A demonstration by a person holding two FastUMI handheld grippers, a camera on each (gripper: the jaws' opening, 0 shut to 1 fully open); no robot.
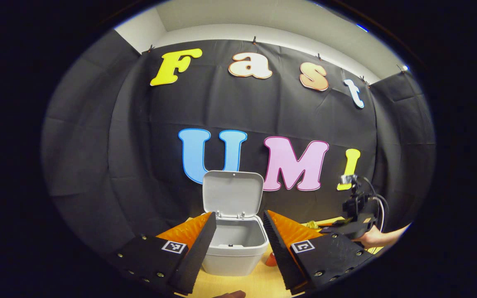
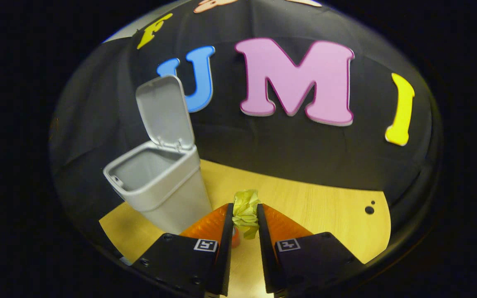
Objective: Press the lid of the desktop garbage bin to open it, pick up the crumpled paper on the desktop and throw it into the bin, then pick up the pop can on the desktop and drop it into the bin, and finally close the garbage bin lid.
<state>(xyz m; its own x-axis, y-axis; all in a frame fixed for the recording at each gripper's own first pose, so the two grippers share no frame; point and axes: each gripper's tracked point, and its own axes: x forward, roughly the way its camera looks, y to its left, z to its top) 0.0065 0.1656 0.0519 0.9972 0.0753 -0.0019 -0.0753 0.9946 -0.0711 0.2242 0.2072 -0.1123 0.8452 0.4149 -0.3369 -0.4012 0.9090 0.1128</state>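
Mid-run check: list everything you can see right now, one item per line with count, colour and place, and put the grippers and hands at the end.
garbage bin: one, grey, on the desktop near the wall, lid standing open; nothing visible in the part of the inside that shows.
crumpled paper: one, yellow, pinched between the right gripper's fingers, above the desktop.
pop can: one, orange-red, on the desktop beside the bin, mostly hidden.
desktop: one, light wood.
booth wall: black cloth, behind the desktop.
right gripper: one, shut on the paper.
left gripper: one, open, facing the bin.
hand: one, holding the right gripper.
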